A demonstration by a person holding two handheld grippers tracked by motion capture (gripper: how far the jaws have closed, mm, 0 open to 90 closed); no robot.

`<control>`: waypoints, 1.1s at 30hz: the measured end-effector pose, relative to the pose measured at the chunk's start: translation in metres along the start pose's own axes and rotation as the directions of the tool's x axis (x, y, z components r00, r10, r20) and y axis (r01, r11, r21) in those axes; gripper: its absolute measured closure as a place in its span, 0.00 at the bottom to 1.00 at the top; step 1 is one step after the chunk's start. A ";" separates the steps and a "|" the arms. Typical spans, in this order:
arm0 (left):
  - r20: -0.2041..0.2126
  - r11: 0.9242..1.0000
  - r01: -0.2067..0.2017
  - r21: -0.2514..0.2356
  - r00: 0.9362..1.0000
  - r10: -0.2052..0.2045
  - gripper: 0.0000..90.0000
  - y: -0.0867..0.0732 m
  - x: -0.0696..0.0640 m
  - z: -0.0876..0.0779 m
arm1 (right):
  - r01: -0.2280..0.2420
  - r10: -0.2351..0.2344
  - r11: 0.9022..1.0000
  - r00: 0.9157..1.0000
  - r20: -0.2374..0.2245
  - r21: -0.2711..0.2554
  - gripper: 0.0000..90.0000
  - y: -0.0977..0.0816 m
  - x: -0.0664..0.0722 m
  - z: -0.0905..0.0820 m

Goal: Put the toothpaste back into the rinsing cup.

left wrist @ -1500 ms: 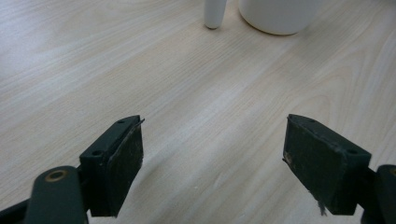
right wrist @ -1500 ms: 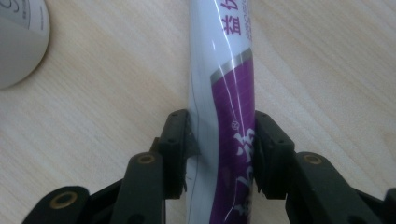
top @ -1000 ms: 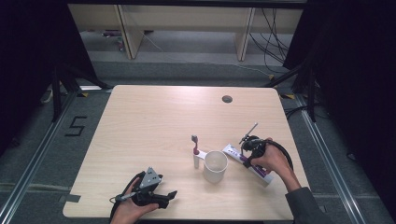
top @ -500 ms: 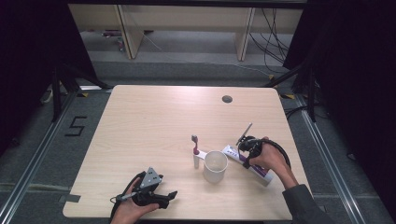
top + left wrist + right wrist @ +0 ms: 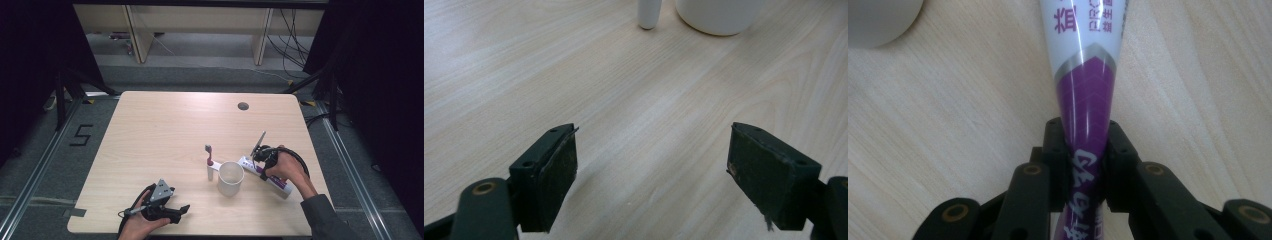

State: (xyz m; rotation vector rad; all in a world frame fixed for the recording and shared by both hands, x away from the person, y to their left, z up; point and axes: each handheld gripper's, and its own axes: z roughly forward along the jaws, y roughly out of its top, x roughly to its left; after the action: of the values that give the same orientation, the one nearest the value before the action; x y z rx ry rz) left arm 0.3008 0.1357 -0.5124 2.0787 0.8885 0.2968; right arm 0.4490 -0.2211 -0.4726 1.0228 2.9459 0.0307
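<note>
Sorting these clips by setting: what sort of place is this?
Probably a lab recording bay: a bare wooden table inside black curtains, a taped floor number, loose cables.

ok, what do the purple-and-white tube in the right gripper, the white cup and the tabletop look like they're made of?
Purple-and-white toothpaste tube: looks like glossy soft plastic; a bright highlight streak runs down it, and it is narrowest between the right gripper pads. White cup: matte and opaque, plastic or ceramic, can't tell. Light tabletop: pale wood grain with a smooth satin look, probably laminate or veneer.
</note>
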 end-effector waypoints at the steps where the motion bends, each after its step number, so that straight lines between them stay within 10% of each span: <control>1: -0.001 1.000 -0.012 0.010 1.000 0.012 0.22 0.000 0.001 -0.001 | 0.000 0.000 1.000 1.000 0.000 0.003 0.85 0.000 0.000 0.000; 18: -0.001 1.000 -0.001 -0.004 1.000 0.001 0.22 0.001 0.000 0.000 | 0.031 -0.031 0.999 1.000 0.000 0.014 0.86 0.001 0.007 -0.002; 33: -0.001 1.000 0.001 -0.003 1.000 -0.001 0.22 0.001 0.000 0.000 | 0.069 -0.062 0.980 0.997 0.042 -0.186 0.86 -0.015 -0.012 -0.025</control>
State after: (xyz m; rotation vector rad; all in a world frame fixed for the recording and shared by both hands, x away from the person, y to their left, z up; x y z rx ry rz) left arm 0.3015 0.1353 -0.5119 2.0755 0.8887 0.2990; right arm 0.4481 -0.2405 -0.4477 0.8908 2.8744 0.2800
